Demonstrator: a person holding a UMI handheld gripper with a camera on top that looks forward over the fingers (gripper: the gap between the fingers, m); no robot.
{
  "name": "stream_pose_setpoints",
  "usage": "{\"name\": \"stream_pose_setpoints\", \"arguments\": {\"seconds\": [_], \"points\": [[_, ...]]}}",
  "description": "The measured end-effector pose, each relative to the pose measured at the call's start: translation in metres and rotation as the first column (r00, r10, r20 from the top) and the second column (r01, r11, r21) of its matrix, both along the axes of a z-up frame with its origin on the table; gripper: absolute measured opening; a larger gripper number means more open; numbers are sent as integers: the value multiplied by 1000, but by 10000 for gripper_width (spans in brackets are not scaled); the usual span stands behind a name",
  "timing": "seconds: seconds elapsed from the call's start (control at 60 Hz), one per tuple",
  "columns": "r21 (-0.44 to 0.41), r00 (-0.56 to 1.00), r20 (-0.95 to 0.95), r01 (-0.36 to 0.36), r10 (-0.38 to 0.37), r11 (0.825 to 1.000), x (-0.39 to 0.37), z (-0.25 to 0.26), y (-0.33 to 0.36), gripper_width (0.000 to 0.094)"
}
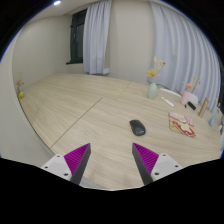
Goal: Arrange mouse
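A dark grey mouse (137,127) lies on the pale wooden table (90,110), ahead of my fingers and a little toward the right one. My gripper (111,158) hovers over the table's near part, open, with only bare wood between its magenta pads (76,157). The mouse is well beyond the fingertips and nothing touches it.
To the right of the mouse lies a patterned booklet or card (181,123). Further back on the right stand a vase with flowers (153,84) and several small items (190,97). Curtains (98,38) and a window are behind the table.
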State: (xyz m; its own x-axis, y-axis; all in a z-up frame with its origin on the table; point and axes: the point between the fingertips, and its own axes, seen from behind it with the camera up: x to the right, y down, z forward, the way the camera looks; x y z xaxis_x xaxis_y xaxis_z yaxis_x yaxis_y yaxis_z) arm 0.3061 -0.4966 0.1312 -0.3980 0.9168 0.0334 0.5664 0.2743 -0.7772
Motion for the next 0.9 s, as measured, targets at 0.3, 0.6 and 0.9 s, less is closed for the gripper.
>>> {"name": "stream_pose_setpoints", "arguments": {"seconds": [0.3, 0.6, 0.9], "points": [[14, 978, 23, 205, -206, 979, -63, -44, 51, 857], [17, 942, 19, 336, -336, 942, -101, -82, 70, 857], [4, 927, 33, 373, -373, 928, -141, -109, 67, 859]]}}
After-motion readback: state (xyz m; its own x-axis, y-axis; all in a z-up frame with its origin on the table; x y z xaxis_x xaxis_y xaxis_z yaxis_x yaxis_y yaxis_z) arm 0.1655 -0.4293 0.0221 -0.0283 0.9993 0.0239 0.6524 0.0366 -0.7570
